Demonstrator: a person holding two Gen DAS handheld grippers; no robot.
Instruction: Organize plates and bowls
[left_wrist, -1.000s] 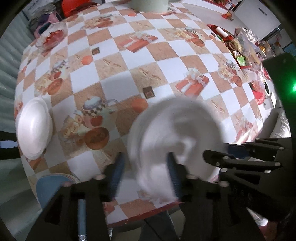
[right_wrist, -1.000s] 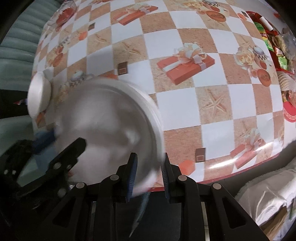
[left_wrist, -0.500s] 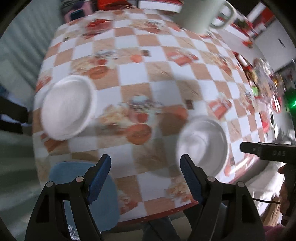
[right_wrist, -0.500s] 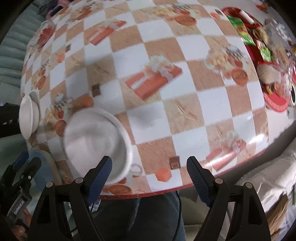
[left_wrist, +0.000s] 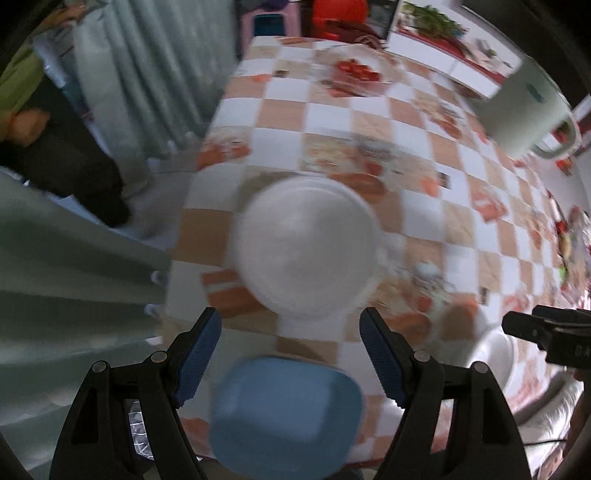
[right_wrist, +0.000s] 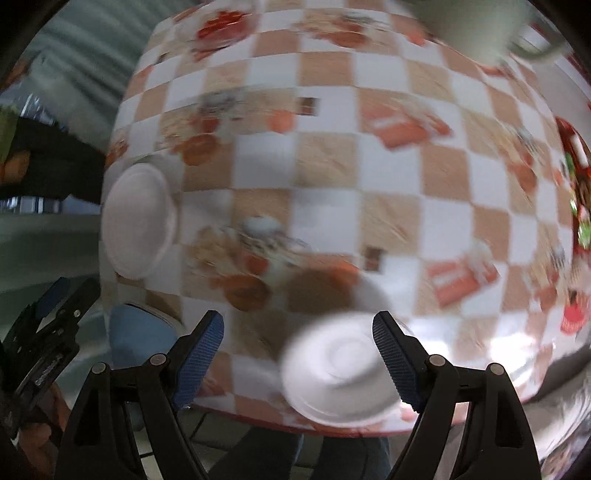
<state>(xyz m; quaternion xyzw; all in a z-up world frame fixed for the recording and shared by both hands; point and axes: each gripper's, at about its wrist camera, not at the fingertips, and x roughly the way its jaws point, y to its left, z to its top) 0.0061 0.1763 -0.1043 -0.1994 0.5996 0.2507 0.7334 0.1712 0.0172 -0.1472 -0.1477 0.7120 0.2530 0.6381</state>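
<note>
A white bowl (left_wrist: 308, 247) sits near the table's left edge, just ahead of my open, empty left gripper (left_wrist: 290, 356). It also shows in the right wrist view (right_wrist: 138, 219). A white plate (right_wrist: 341, 373) lies at the table's front edge, between the open fingers of my right gripper (right_wrist: 297, 363), which holds nothing. The plate's edge shows at the right of the left wrist view (left_wrist: 496, 354). A blue dish (left_wrist: 286, 411) lies at the front edge under the left gripper, and also shows in the right wrist view (right_wrist: 142, 338).
The table (right_wrist: 332, 206) has an orange and white checked cloth. A large white mug (left_wrist: 528, 110) stands at the back right. A glass bowl of red fruit (left_wrist: 356, 70) is at the far end. Snacks lie at the right edge (right_wrist: 576, 195). Curtains hang left.
Both grippers let go of the white plate, opened and pulled back. The left gripper swung left to face the white bowl. The right gripper moved over the plate at the front edge.
</note>
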